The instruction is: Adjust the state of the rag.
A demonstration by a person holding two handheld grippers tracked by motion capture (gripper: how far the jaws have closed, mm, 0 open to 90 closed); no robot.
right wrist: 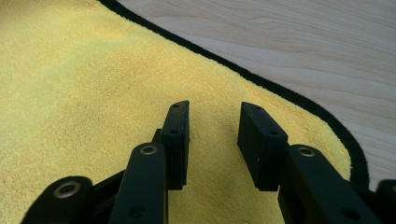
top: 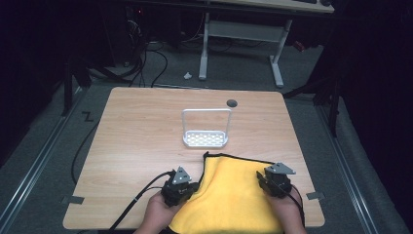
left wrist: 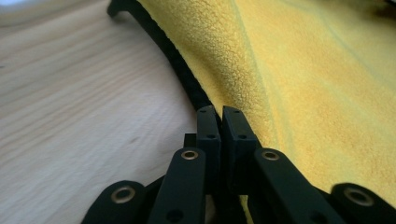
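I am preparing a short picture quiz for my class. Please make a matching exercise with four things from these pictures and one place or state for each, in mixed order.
Things:
1. left tool
2. right tool
3. yellow cloth
4. white rack

Places or states:
A. stands at the middle of the table, beyond the cloth
B. jaws apart above the cloth
C. jaws closed at the black-edged border
D. lies at the near table edge

Pairs: 1-C, 2-B, 3-D, 4-A

A light wooden worktop [top: 141, 141] carries a yellow cloth [top: 229, 195] at its near edge and a white rack [top: 205, 139] mid-table.
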